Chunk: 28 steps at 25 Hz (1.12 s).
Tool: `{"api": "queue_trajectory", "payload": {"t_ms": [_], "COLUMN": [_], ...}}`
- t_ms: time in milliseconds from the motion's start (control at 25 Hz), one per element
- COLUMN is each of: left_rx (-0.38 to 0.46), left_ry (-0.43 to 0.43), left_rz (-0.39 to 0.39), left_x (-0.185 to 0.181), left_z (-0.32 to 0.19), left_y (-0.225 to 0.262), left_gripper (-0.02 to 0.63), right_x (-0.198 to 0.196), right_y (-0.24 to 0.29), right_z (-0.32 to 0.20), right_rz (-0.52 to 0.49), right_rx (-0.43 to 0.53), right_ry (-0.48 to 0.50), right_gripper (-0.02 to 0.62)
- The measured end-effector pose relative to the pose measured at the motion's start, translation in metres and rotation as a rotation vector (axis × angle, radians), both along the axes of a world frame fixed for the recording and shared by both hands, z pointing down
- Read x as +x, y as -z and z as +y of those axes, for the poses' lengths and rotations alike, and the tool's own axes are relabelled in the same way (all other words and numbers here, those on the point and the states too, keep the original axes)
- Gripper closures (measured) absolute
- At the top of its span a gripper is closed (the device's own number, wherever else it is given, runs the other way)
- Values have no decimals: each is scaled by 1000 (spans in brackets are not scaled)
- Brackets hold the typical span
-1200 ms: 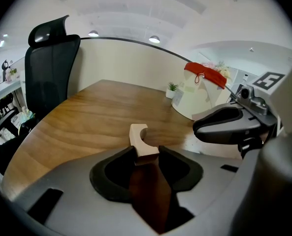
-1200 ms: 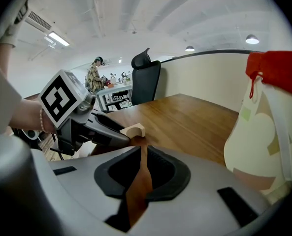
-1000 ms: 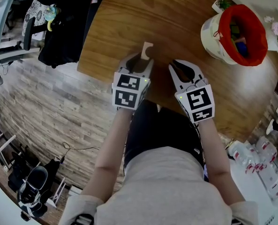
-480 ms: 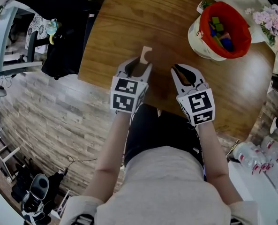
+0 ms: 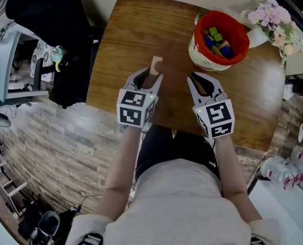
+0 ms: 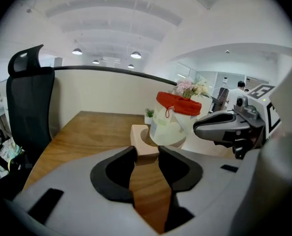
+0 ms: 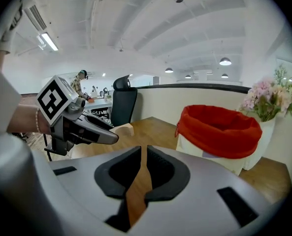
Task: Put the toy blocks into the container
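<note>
Left claw: left gripper (image 6: 146,154) clamped on a pale wooden arch block (image 6: 142,140), pads pressed on its two flat sides, curved cut-out end poking out past the tips.
Right claw: right gripper (image 7: 142,154) with jaws drawn almost together, nothing between them, only wood grain showing through the slit.
Block's place: to the near left of the container (image 5: 194,52), apart from it and not over its mouth; seemingly lifted clear of the table (image 5: 136,29).
Right claw's place: near side of the container, closer to it than the left claw, not touching it.
Container: white bucket with a red cloth liner (image 7: 219,127), upright, mouth open; several coloured blocks (image 5: 217,37) already inside.
Beyond the container: pink flowers (image 5: 274,22), just beside it on its far right.
Weight: judged light, a small piece of plain wood.
Stiffness: judged rigid, no give under the pads.
Surface: smooth and unpainted, so probably a little slippery under a loose squeeze.
Fragility: judged low; a short drop into the liner unlikely to harm it.
Where to hold: across the flat parallel sides near the solid end, as now; not on the curved cut-out, where pads would likely slide off.
Risk: twisting between the pads if squeezed off-centre; clipping the soft liner rim on the way over.
</note>
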<state>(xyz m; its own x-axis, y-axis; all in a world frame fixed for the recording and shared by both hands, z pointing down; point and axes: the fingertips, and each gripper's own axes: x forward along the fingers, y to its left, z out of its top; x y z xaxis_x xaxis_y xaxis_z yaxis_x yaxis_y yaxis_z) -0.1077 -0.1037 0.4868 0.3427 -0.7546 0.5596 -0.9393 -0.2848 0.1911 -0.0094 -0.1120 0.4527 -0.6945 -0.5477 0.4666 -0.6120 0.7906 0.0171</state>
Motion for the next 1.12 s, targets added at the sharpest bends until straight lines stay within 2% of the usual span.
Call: {"api": "queue_trajectory", "payload": {"t_ms": [320, 680, 1120], "left_rx": [86, 175, 257], "left_ry": [-61, -180, -292], "left_rz": [-4, 6, 13], "left_x": [18, 50, 88], "left_z": [-29, -61, -96], "left_y": [44, 90, 131], "left_gripper": [437, 437, 437], "right_x": [23, 52, 86], "right_y": [46, 81, 96], "right_z": [-23, -45, -65], "right_rz": [-40, -54, -72], "right_rx": [99, 182, 227], "right_ry": [-77, -167, -264], "right_gripper": [548, 548, 548]}}
